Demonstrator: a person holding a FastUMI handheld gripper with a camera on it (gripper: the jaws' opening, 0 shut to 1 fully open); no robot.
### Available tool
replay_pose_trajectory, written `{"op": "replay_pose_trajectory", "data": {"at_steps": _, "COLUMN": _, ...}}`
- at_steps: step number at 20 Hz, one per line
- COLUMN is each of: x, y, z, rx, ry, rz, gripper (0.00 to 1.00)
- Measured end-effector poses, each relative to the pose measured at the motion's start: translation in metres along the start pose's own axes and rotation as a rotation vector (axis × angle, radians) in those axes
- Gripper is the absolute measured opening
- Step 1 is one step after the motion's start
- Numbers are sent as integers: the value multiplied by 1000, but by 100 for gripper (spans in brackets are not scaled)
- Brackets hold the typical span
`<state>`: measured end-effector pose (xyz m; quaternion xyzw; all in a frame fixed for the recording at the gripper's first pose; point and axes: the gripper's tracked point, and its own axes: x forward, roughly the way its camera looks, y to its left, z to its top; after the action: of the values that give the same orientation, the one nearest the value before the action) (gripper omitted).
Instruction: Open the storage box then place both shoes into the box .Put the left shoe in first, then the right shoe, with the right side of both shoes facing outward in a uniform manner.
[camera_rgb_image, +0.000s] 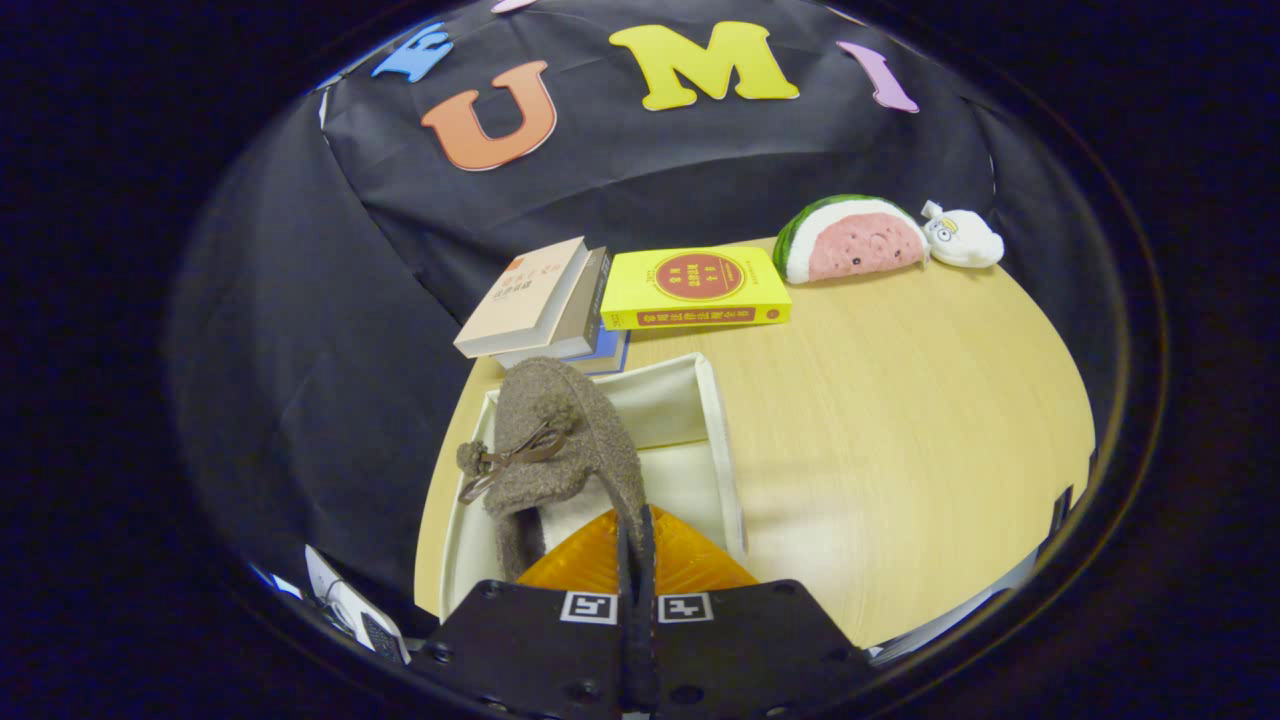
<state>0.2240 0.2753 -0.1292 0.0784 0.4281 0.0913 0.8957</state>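
Note:
A fuzzy grey-brown shoe (560, 440) with a small brown bow hangs toe-up over the open cream storage box (715, 420). My gripper (636, 545) is shut on the shoe's rear rim, with both fingers pressed together on the thin edge. The shoe's orange sole (600, 565) faces me just above the fingers. The box lies open on the wooden table (900, 420), directly beneath and beyond the shoe. The shoe hides much of the box's inside, and I cannot tell whether anything lies in it.
A stack of books (545, 305) and a yellow book (695, 288) lie just beyond the box. A watermelon-slice plush (850, 240) and a small white plush (962, 238) sit at the table's far edge. Bare tabletop spreads right of the box.

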Motion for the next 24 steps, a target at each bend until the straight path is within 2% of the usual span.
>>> {"op": "replay_pose_trajectory", "data": {"at_steps": 5, "x": -3, "y": -14, "z": -15, "rx": -24, "ry": 21, "rz": -42, "gripper": 1}}
{"op": "replay_pose_trajectory", "data": {"at_steps": 8, "x": -13, "y": -10, "z": -14, "rx": -24, "ry": -17, "rz": -5, "gripper": 12}}
{"op": "replay_pose_trajectory", "data": {"at_steps": 9, "x": -22, "y": -12, "z": -15, "rx": -22, "ry": -40, "rz": 1, "gripper": 10}}
{"op": "replay_pose_trajectory", "data": {"at_steps": 11, "x": -36, "y": -11, "z": -13, "rx": -50, "ry": -80, "rz": -4, "gripper": 23}}
{"op": "replay_pose_trajectory", "data": {"at_steps": 13, "x": -55, "y": -8, "z": -10, "rx": -79, "ry": -127, "rz": -9, "gripper": 24}}
{"op": "replay_pose_trajectory", "data": {"at_steps": 15, "x": -76, "y": -11, "z": -5, "rx": -100, "ry": -183, "rz": -33, "gripper": 49}}
{"op": "replay_pose_trajectory", "data": {"at_steps": 20, "x": -138, "y": -19, "z": 1, "rx": -157, "ry": -364, "rz": -87, "gripper": 98}}
{"op": "replay_pose_trajectory", "data": {"at_steps": 22, "x": -161, "y": -26, "z": 6, "rx": -168, "ry": -450, "rz": -122, "gripper": 96}}
{"op": "replay_pose_trajectory", "data": {"at_steps": 24, "x": -178, "y": -28, "z": 4, "rx": -178, "ry": -512, "rz": -115, "gripper": 96}}
